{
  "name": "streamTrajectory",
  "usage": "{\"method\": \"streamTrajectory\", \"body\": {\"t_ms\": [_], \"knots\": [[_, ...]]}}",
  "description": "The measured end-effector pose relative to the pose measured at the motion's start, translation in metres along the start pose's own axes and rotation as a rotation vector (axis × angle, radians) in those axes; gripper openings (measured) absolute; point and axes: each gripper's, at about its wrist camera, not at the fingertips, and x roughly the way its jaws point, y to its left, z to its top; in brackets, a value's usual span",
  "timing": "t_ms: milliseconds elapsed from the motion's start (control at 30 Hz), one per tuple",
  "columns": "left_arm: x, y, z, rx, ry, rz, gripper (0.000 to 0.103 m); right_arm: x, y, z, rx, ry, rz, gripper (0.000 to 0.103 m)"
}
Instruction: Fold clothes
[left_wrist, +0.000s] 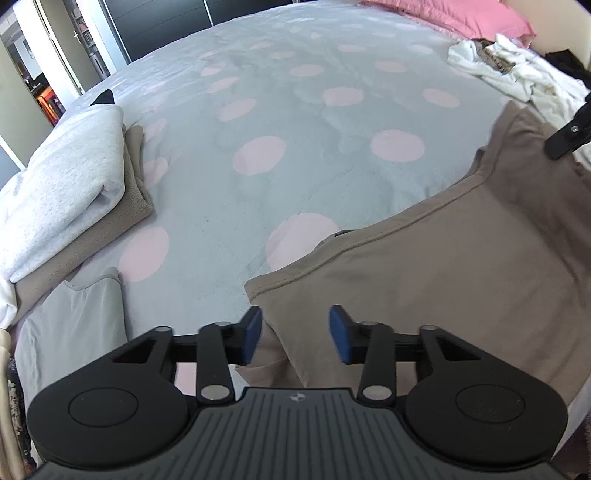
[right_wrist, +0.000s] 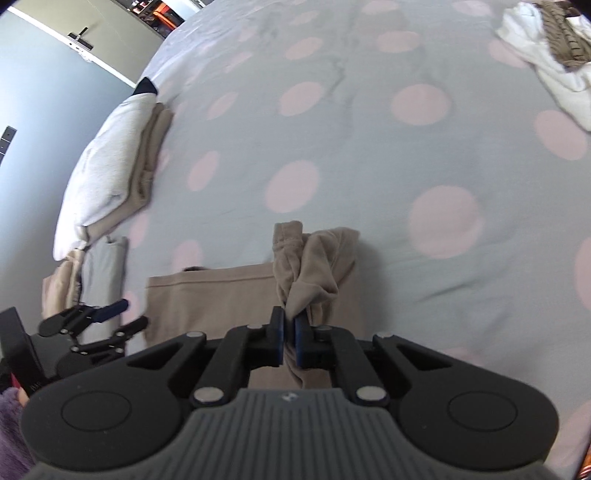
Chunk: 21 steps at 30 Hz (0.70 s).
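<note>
Right hand-held gripper (right_wrist: 289, 330) pinches tan garment (left_wrist: 461, 266); left hand-held gripper (left_wrist: 295, 334) gapes wide.

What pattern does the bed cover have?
The bed cover is pale grey with large pink dots, clearest in the left wrist view.

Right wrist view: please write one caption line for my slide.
Right tongs shut on bunched beige shirt over a dotted bedspread.

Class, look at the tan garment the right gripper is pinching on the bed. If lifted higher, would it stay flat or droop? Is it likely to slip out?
The tan garment would probably droop: it already bunches into soft folds above the right gripper. Slipping seems unlikely, since the jaws are closed on gathered cloth. The left gripper is open, so that side would sag.
</note>
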Motion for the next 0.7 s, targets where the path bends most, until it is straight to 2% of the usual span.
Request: {"method": "streamTrajectory", "body": {"t_ms": [133, 467, 700], "knots": [[-0.002, 0.008, -0.006, -0.039, -0.002, -0.047, 0.009, 0.021, 0.049, -0.001, -0.051, 0.036, 0.052, 0.006], [-0.002, 0.019, -0.015, -0.070, -0.015, -0.041, 0.008, 0.106, 0.144, -0.008, -0.117, 0.162, 0.168, 0.006], [0.000, 0.022, -0.018, -0.070, 0.000, -0.034, 0.008, 0.170, 0.167, -0.008, -0.102, 0.223, 0.136, 0.006]]}}
